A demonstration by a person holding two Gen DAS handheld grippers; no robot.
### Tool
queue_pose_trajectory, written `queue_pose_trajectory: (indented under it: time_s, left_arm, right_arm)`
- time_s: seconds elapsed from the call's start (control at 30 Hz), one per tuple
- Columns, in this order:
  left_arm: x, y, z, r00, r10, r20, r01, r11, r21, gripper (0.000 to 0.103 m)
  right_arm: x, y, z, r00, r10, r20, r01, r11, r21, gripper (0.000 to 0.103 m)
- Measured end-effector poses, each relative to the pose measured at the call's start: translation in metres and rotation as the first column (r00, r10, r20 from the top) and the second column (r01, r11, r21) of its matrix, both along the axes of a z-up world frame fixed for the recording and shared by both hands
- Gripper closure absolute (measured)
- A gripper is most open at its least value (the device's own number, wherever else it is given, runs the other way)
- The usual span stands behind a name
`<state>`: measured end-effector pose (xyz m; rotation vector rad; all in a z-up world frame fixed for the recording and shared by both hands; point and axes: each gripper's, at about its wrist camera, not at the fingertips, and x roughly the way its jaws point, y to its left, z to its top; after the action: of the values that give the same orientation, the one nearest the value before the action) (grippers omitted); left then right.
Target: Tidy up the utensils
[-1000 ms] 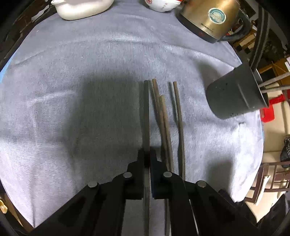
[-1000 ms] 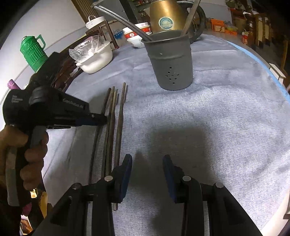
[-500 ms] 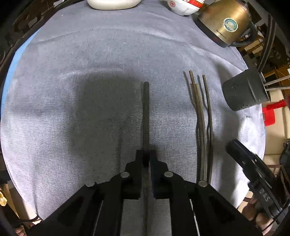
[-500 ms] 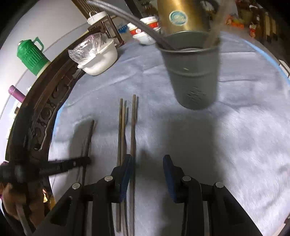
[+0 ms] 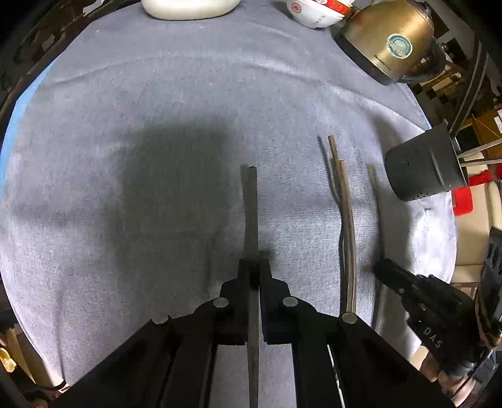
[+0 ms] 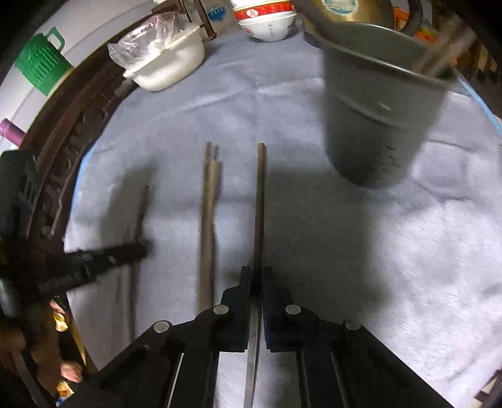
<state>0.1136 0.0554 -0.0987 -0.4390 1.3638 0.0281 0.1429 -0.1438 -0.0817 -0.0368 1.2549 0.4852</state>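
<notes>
In the left wrist view my left gripper [image 5: 254, 266] is shut on a dark chopstick [image 5: 250, 213], which points away over the grey cloth. To its right lie two brown chopsticks [image 5: 346, 219]. My right gripper [image 5: 384, 271] reaches in beside them. In the right wrist view that right gripper [image 6: 256, 273] is shut on a brown chopstick [image 6: 259, 194]. The loose pair [image 6: 208, 213] lies just to its left. Farther left, the left gripper [image 6: 138, 251] holds the dark chopstick [image 6: 142, 204]. A grey utensil holder [image 6: 376, 125] with utensils in it stands at the upper right.
A gold kettle [image 5: 392, 34], a red and white bowl [image 5: 313, 12] and a white dish [image 5: 188, 6] line the far edge of the round table. A green flask [image 6: 40, 62] stands beyond the dark wooden rim [image 6: 78, 131]. A hand [image 6: 40, 351] shows at the lower left.
My left gripper carried the dark chopstick leftward, away from the bunch. My right gripper shifted left onto the rightmost brown chopstick and went from open to shut on it.
</notes>
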Motion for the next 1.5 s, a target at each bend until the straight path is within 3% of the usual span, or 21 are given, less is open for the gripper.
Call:
queue_pose_trajectory:
  time_s: [0.1, 0.2, 0.3, 0.33, 0.43, 0.47, 0.5, 0.53, 0.73, 0.83, 0.93, 1.13, 1.23, 1.37, 1.5]
  left_arm:
    - [0.001, 0.007, 0.001, 1.0, 0.0, -0.031, -0.001, 1.0, -0.031, 0.096]
    - [0.016, 0.01, 0.001, 0.999, -0.013, -0.051, 0.01, 0.999, -0.053, 0.081]
    - [0.024, 0.012, 0.006, 0.999, -0.003, -0.047, 0.002, 1.0, -0.015, 0.06]
    - [0.026, 0.013, 0.006, 0.999, 0.001, -0.045, -0.002, 1.0, -0.011, 0.06]
    - [0.03, 0.013, 0.006, 0.999, 0.01, -0.038, -0.011, 1.0, -0.001, 0.062]
    - [0.032, 0.013, 0.007, 0.999, 0.011, -0.03, -0.01, 1.0, 0.014, 0.069]
    - [0.033, 0.012, 0.004, 0.999, 0.011, -0.033, -0.01, 0.999, 0.04, 0.091]
    - [0.036, 0.011, 0.004, 0.999, 0.007, -0.037, -0.005, 0.999, 0.043, 0.096]
    - [0.022, 0.027, 0.009, 0.999, 0.028, 0.027, -0.028, 0.999, -0.016, 0.096]
    - [0.001, 0.033, 0.021, 0.991, 0.053, 0.122, -0.049, 0.998, -0.038, 0.096]
    - [-0.021, 0.032, 0.049, 0.964, 0.069, 0.258, -0.058, 0.997, -0.049, 0.096]
    - [-0.04, 0.021, 0.092, 0.882, 0.066, 0.467, -0.08, 0.997, 0.011, 0.097]
    - [-0.044, 0.013, 0.112, 0.836, 0.088, 0.541, -0.128, 0.991, 0.037, 0.097]
    - [-0.045, 0.007, 0.123, 0.776, 0.116, 0.62, -0.194, 0.979, 0.058, 0.097]
    - [-0.05, -0.002, 0.129, 0.721, 0.096, 0.686, -0.231, 0.967, 0.107, 0.097]
  right_arm:
    - [-0.001, -0.009, 0.001, 0.999, 0.004, -0.034, -0.004, 1.0, -0.018, 0.094]
    - [0.004, -0.004, 0.003, 0.999, 0.026, -0.039, -0.028, 0.999, -0.043, 0.093]
    - [0.015, 0.002, 0.005, 1.0, -0.007, -0.023, 0.006, 0.999, -0.047, 0.093]
    - [0.019, 0.004, 0.002, 1.0, -0.014, -0.028, 0.013, 0.998, -0.053, 0.093]
    - [0.028, 0.007, 0.002, 0.999, -0.028, -0.027, 0.026, 0.998, -0.05, 0.093]
    - [0.029, 0.01, 0.002, 1.0, -0.015, -0.025, 0.013, 0.998, -0.062, 0.094]
    - [0.028, 0.013, 0.002, 1.0, -0.001, -0.017, 0.0, 0.997, -0.079, 0.094]
    - [0.028, 0.013, 0.002, 1.0, 0.005, -0.015, -0.006, 0.997, -0.081, 0.095]
    - [0.006, -0.007, 0.01, 0.999, -0.011, 0.04, 0.012, 1.0, -0.014, 0.097]
    - [-0.018, -0.032, 0.029, 0.993, -0.06, 0.103, 0.049, 0.994, 0.101, 0.097]
    - [-0.038, -0.059, 0.047, 0.975, -0.143, 0.168, 0.108, 0.973, 0.204, 0.097]
    - [-0.057, -0.115, 0.085, 0.879, -0.351, 0.323, 0.232, 0.906, 0.355, 0.097]
    - [-0.062, -0.128, 0.101, 0.768, -0.455, 0.451, 0.273, 0.869, 0.412, 0.097]
    - [-0.064, -0.14, 0.108, 0.569, -0.568, 0.594, 0.346, 0.821, 0.454, 0.097]
    - [-0.054, -0.134, 0.105, 0.489, -0.57, 0.661, 0.384, 0.821, 0.423, 0.097]
